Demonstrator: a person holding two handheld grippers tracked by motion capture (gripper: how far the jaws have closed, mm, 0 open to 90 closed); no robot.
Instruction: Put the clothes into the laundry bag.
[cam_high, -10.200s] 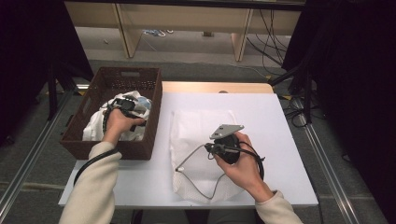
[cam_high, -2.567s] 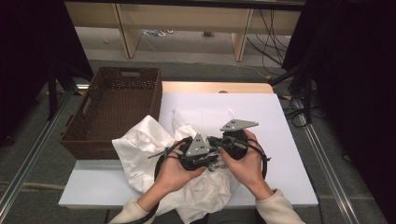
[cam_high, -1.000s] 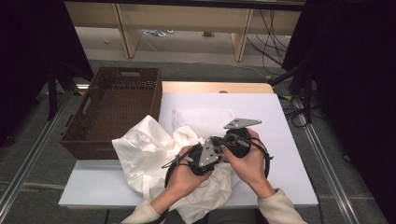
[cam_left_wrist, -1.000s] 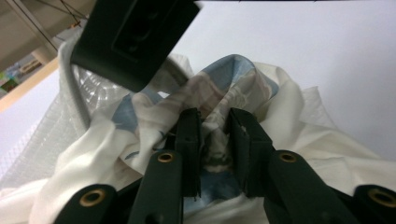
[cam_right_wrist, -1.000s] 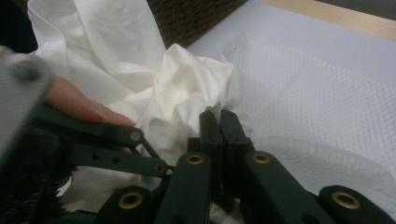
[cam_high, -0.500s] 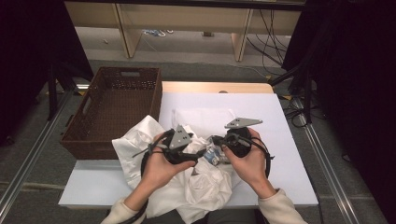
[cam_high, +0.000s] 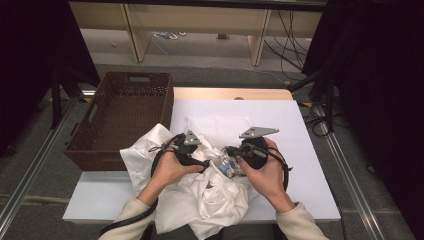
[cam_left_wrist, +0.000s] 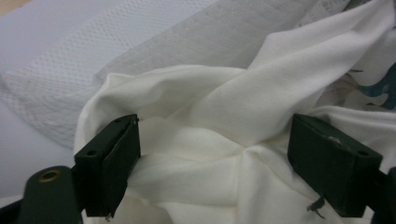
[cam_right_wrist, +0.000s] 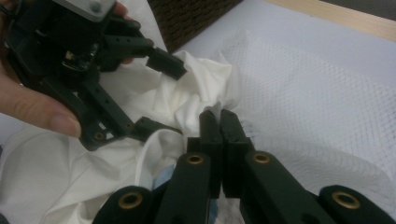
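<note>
My high view: white surface (cam_high: 310, 150) with a wooden far edge, grey floor (cam_high: 210, 45) beyond, pale wooden furniture legs (cam_high: 131, 30), loose cables (cam_high: 290, 30), dark curtains (cam_high: 380, 100) at both sides.

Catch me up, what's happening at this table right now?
A person is working a white garment bunched at the table's near edge, beside a white mesh bag. The right gripper is shut on a fold of the garment. The left gripper is open, jaws either side of the cloth. The brown basket sits alongside.
</note>
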